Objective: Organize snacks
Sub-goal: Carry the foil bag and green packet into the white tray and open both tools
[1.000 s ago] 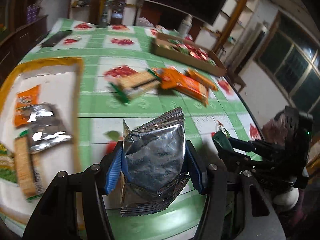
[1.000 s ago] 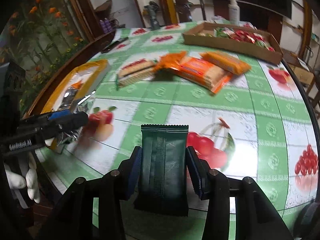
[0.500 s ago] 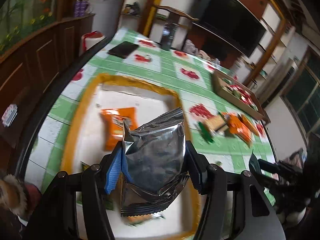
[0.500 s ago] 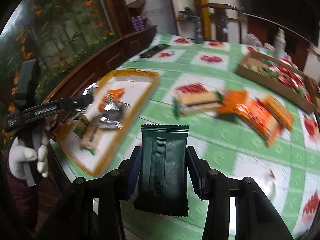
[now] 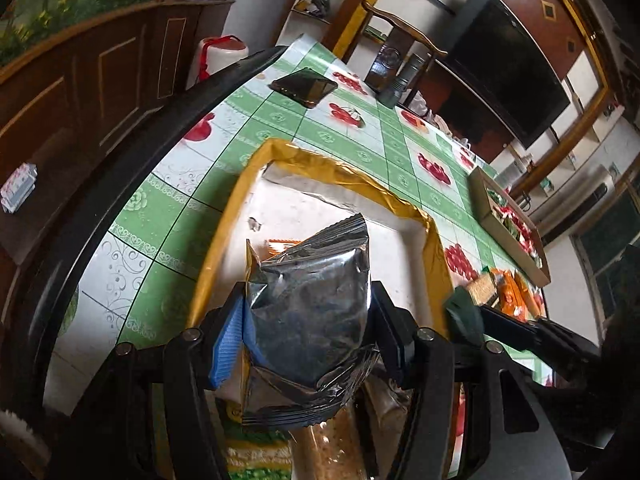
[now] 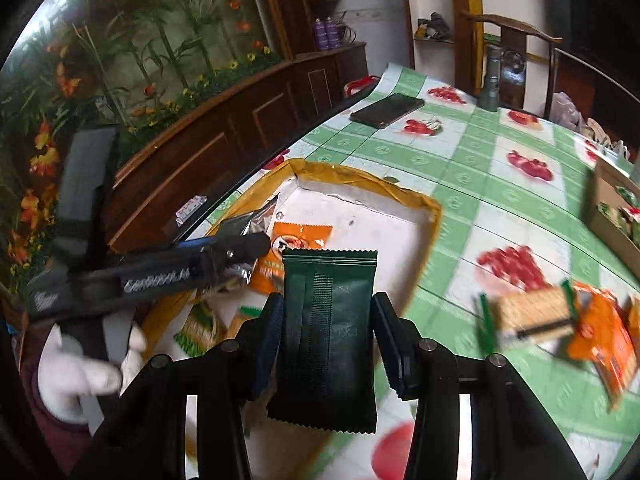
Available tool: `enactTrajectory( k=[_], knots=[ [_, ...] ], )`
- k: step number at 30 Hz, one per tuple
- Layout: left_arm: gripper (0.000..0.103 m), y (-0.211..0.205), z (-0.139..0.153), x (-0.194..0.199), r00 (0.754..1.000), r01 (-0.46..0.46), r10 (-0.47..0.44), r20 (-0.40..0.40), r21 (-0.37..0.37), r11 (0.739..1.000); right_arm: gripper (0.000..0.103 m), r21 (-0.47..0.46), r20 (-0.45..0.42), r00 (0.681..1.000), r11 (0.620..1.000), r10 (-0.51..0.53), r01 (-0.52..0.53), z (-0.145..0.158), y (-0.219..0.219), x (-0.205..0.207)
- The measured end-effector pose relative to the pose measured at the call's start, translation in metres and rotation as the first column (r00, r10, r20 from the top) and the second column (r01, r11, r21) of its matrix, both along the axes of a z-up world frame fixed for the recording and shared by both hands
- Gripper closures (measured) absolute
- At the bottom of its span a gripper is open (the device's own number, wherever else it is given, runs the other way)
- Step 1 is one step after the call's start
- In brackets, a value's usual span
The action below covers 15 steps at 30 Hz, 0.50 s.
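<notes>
Snack packets are carried two at once: the left gripper (image 5: 306, 328) clamps a silver foil pouch (image 5: 308, 312) above the yellow-rimmed tray (image 5: 336, 168), the right gripper (image 6: 328, 336) pinches a dark green packet (image 6: 328, 320) just off the tray's near corner, presumably to drop both in. An orange packet (image 6: 300, 240) already lies inside. Loose biscuit packs (image 6: 528, 312) wait mid-table; a cardboard box (image 5: 516, 240) sits at the far edge.
</notes>
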<state>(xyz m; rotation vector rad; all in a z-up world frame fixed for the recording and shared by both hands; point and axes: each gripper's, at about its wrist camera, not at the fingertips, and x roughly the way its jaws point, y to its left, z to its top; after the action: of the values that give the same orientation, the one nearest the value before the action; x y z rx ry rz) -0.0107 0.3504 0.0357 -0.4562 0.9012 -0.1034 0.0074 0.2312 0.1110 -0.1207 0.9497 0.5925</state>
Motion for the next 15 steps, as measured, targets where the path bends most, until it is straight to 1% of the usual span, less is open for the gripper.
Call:
enactTrajectory(
  k=[4, 6, 7, 8, 9, 12, 15],
  knots=[
    [0.045, 0.008, -0.001, 0.003, 1.000, -0.003, 0.003, 0.009, -0.033, 0.999, 0.057, -0.012, -0.021, 1.000, 1.000, -0.015, 0.014, -0.015, 0.012, 0.018],
    [0.045, 0.006, -0.001, 0.004, 1.000, 0.005, -0.004, 0.017, -0.022, 1.000, 0.057, -0.008, -0.032, 0.999, 1.000, -0.025, 0.025, -0.020, 0.014, 0.026],
    [0.045, 0.004, -0.001, 0.005, 1.000, 0.009, -0.008, 0.020, -0.014, 1.000, 0.057, 0.002, -0.038, 0.999, 0.999, -0.032, 0.033, -0.021, 0.015, 0.031],
    [0.045, 0.003, -0.001, 0.006, 1.000, 0.011, -0.011, 0.019, -0.015, 1.000, 0.054, 0.014, -0.044, 0.998, 0.999, -0.037, 0.038, -0.022, 0.014, 0.033],
    [0.045, 0.004, -0.001, 0.006, 1.000, 0.012, -0.011, 0.020, -0.022, 1.000, 0.053, 0.028, -0.053, 0.998, 0.999, -0.045, 0.046, -0.022, 0.013, 0.036],
    [0.043, 0.008, -0.001, 0.005, 1.000, 0.003, -0.002, 0.018, -0.059, 0.998, 0.052, 0.087, -0.080, 0.995, 0.993, -0.067, 0.074, -0.020, 0.003, 0.041],
    [0.042, 0.011, 0.001, 0.001, 1.000, -0.022, 0.023, 0.015, -0.096, 0.995, 0.051, 0.100, -0.062, 0.995, 0.991, -0.082, 0.088, -0.014, -0.007, 0.040]
  ],
)
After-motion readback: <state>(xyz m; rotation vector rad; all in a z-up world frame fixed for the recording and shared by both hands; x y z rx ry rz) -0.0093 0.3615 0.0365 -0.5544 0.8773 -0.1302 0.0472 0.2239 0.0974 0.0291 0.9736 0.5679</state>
